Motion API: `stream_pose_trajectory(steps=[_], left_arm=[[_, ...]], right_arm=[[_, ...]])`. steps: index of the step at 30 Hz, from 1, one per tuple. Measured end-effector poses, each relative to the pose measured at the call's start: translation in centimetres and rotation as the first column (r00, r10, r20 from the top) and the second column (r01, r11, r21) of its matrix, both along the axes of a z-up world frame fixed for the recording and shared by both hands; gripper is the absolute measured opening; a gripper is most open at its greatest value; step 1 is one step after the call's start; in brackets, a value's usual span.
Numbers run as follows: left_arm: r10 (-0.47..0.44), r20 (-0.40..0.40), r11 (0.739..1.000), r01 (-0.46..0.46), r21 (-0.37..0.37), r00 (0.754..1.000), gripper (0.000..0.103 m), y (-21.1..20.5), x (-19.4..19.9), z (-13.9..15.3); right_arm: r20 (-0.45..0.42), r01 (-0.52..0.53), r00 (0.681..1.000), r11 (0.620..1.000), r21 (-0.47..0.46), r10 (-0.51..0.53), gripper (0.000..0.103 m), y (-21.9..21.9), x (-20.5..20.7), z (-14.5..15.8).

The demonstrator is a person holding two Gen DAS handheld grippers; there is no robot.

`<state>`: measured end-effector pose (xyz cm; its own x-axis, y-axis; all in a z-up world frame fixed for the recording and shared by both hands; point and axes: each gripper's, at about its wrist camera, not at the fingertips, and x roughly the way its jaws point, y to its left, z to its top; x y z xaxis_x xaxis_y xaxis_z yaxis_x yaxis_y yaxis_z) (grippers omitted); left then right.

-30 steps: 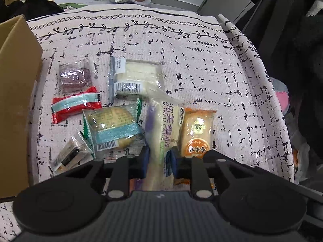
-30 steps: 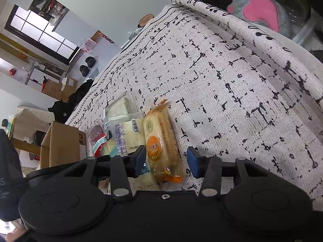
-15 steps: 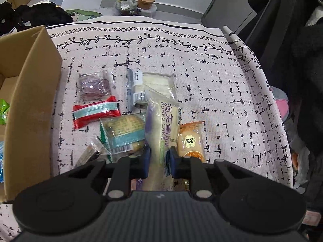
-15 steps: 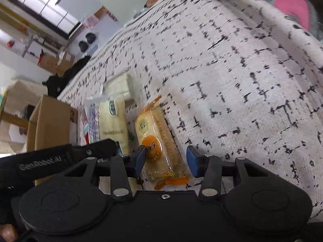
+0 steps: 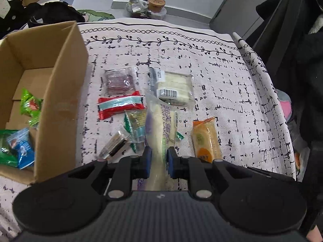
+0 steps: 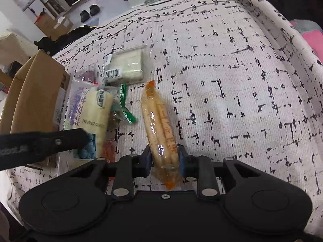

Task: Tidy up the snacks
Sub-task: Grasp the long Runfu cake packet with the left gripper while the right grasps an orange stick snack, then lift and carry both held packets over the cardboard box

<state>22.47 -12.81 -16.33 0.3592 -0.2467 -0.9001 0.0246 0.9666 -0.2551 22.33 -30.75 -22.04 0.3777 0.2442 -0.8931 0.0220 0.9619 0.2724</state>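
Left gripper [image 5: 158, 160]: clamped on the near end of the long cake packet [image 5: 161, 129], which stands out ahead of the fingers above the other snacks — a hold at one end, judged to leave the rest of the packet free to go into the box first. Right gripper [image 6: 164, 160]: closed on the orange-ended biscuit packet [image 6: 159, 125], gripped across its narrow width near the tail seal; the packet appears raised off the cloth, though contact at its far tip cannot be ruled out.

Loose on the patterned tablecloth [image 5: 222, 76] beyond: a red wrapper [image 5: 121, 106], a dark purple pack [image 5: 119, 79], a white barcoded pack [image 5: 174, 87] and a green-edged packet [image 5: 135, 129], lying close together.

The cardboard box [image 5: 60, 92] stands open to the left, already holding green and blue packets [image 5: 20, 147] — evidently the collection point. Both held items remain outside it.
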Motion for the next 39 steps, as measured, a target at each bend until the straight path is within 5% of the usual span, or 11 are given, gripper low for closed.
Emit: stream_pose_trajectory(steps=[7,17,21,24,35,39], left_arm=[[0.005,0.031,1.000,-0.004,-0.023,1.000,0.004,0.7,-1.0,1.1],[-0.003,0.022,0.999,0.004,-0.052,1.000,0.010,1.1,-1.2,0.7],[0.010,0.016,0.999,-0.009,-0.039,1.000,0.048,1.1,-1.1,0.5],[0.027,0.015,0.999,-0.026,-0.046,1.000,0.058,1.1,-1.1,0.2],[0.017,-0.053,0.999,-0.015,0.050,0.998,0.058,-0.2,0.1,-2.5],[0.018,-0.073,0.996,-0.012,0.084,0.997,0.046,-0.1,0.3,-3.2]], right_arm=[[-0.001,0.064,0.998,0.998,0.021,-0.064,0.022,-0.9,-0.6,1.1],[0.025,0.104,0.994,0.993,0.052,-0.105,0.022,-1.7,-2.8,2.5],[0.029,0.097,0.995,0.993,0.063,-0.099,0.022,-1.4,-2.4,2.5],[0.029,0.090,0.995,0.994,0.066,-0.092,0.022,-1.3,-2.5,2.5],[0.006,0.088,0.996,0.992,0.085,-0.089,0.023,-1.7,-2.2,1.5],[-0.002,0.081,0.997,0.993,0.082,-0.081,0.023,-1.6,-1.8,1.1]])
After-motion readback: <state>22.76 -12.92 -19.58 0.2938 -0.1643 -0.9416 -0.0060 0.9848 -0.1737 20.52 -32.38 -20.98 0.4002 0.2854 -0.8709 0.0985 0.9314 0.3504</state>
